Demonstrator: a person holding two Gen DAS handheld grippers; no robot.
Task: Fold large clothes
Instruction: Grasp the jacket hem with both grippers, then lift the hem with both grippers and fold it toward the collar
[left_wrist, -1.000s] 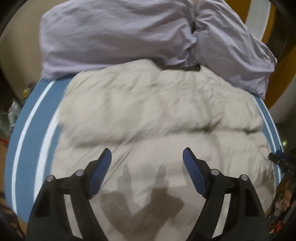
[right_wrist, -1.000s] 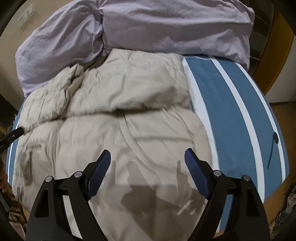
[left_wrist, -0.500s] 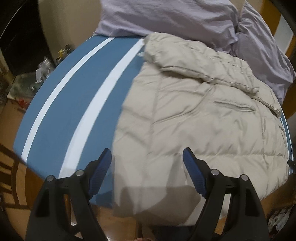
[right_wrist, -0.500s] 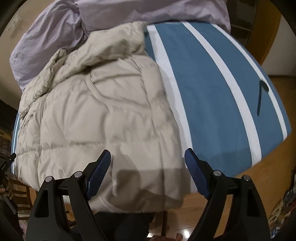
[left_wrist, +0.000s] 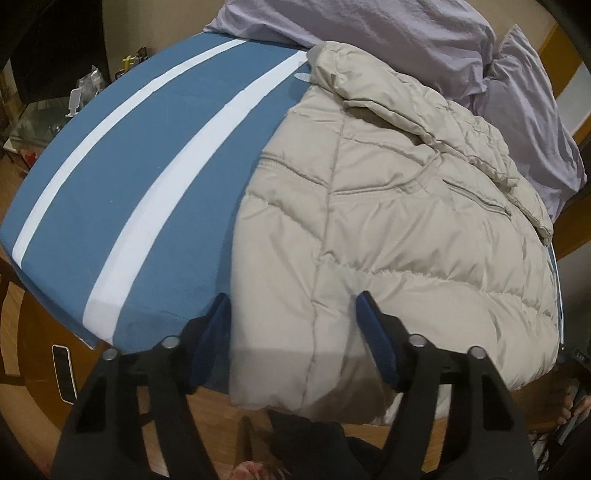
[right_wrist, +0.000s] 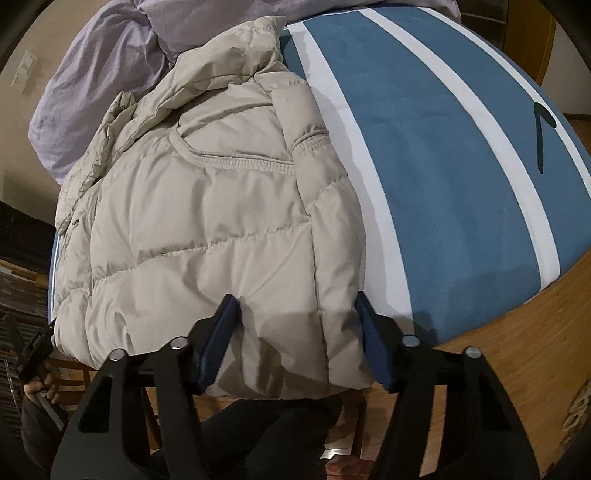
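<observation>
A beige puffer jacket (left_wrist: 388, 221) lies flat on a blue bed with white stripes (left_wrist: 147, 184), its hem hanging over the near edge. My left gripper (left_wrist: 293, 306) straddles the hem's left corner. Its jaws are closing, and the right pad dents the padding while the left pad sits against the jacket's side edge. In the right wrist view the jacket (right_wrist: 207, 221) shows its right corner. My right gripper (right_wrist: 295, 302) is closing on that corner, and the fabric creases at both pads.
A crumpled lilac duvet (left_wrist: 369, 22) is piled at the head of the bed, behind the jacket's collar. A thin dark object (right_wrist: 541, 129) lies on the bed (right_wrist: 443, 166) at right. A phone (left_wrist: 62, 373) lies on the wood below. The person's dark trousers (right_wrist: 258, 424) are at the bed's edge.
Both grippers came back from over the jacket's middle to its near hem, one at each corner, and sank lower. Their jaws have narrowed onto the hem corners.
</observation>
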